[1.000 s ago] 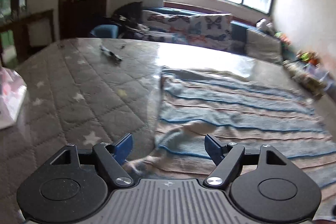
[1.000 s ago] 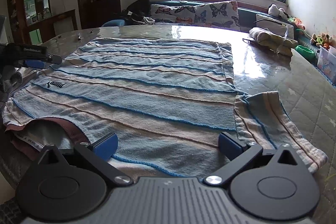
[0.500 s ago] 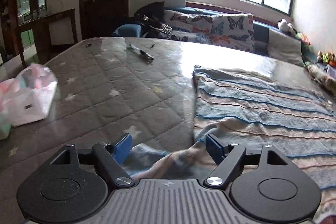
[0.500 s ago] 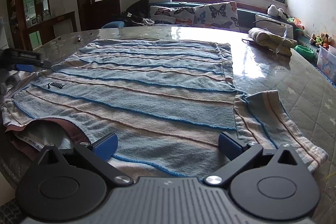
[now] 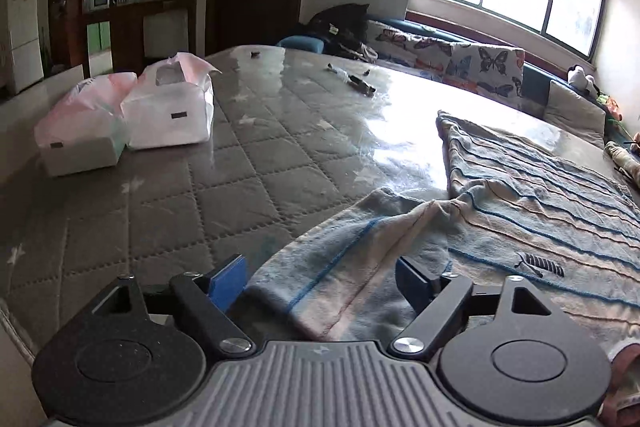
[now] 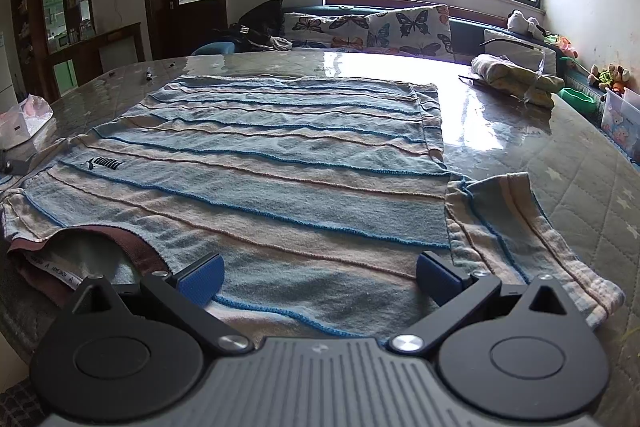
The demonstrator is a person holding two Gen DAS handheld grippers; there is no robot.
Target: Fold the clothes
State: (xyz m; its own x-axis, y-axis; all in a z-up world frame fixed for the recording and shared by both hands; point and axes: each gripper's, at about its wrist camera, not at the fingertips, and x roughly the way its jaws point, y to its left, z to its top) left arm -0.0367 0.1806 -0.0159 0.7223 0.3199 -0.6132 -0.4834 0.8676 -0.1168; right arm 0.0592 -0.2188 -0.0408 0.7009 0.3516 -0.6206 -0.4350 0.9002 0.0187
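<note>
A blue and pink striped T-shirt [image 6: 280,167] lies flat on the quilted grey table [image 6: 592,195], collar nearest me, a black logo on its chest. Its right sleeve [image 6: 520,227] spreads out to the right. In the left wrist view the shirt's left sleeve [image 5: 340,259] lies rumpled between the fingers of my left gripper [image 5: 324,277], which is open just above it. My right gripper [image 6: 318,277] is open too, hovering over the shirt's shoulder area beside the collar [image 6: 80,251]. Nothing is held by either one.
Two white plastic bags [image 5: 132,115] sit on the table's left part. Small dark items [image 5: 360,85] lie near its far edge. A folded bundle of clothes [image 6: 512,79] rests at the far right. A sofa with butterfly cushions [image 6: 400,27] stands behind the table.
My left gripper has swung left and drawn back to the shirt's left sleeve, bringing the white bags into view. The right gripper has stayed almost still.
</note>
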